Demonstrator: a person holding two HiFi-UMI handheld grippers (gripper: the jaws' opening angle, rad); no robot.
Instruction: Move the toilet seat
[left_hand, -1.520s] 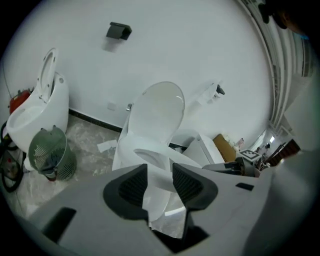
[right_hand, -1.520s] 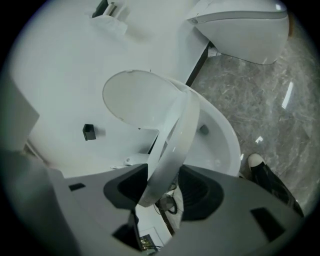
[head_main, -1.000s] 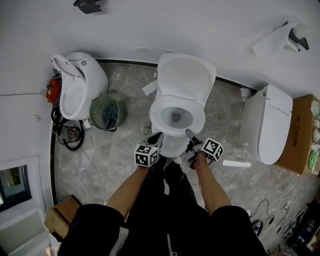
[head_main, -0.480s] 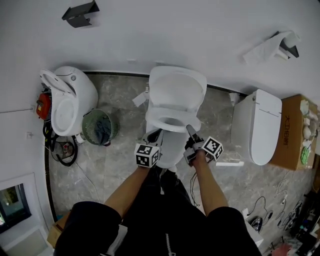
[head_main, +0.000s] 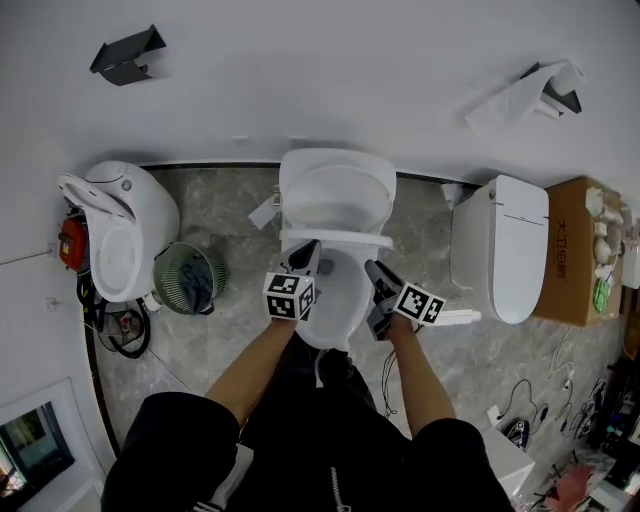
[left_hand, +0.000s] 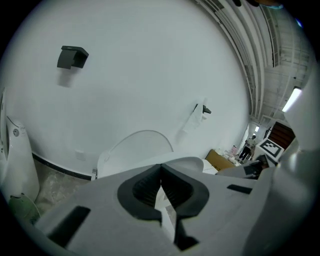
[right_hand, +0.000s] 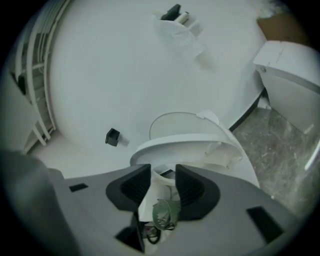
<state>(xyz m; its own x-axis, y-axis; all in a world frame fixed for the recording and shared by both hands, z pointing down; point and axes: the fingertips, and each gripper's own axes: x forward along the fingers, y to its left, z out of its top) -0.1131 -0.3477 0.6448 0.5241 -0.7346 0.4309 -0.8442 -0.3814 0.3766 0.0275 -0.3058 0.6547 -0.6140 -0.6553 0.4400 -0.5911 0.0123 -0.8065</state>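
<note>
The white toilet (head_main: 330, 300) stands against the wall with its lid (head_main: 335, 192) up. Its seat (head_main: 335, 238) is tilted about halfway up, shown edge-on in the head view. My left gripper (head_main: 309, 250) is shut, its tips against the seat's front edge on the left. In the left gripper view the jaws (left_hand: 161, 167) meet with nothing between them, with the lid (left_hand: 137, 145) beyond. My right gripper (head_main: 373, 268) is at the seat's right front, its jaws closing. In the right gripper view the raised seat (right_hand: 185, 145) arcs just past the tips (right_hand: 163, 172); I cannot tell whether the pads touch it.
A second toilet (head_main: 120, 230) and a green waste basket (head_main: 188, 278) stand to the left, with cables (head_main: 110, 320) beside them. A third toilet (head_main: 500, 250) and a cardboard box (head_main: 575, 250) are on the right. A paper holder (head_main: 520, 95) and a black bracket (head_main: 125, 55) hang on the wall.
The seat has risen from flat on the bowl to about half raised. Both grippers have moved up and toward the wall with it.
</note>
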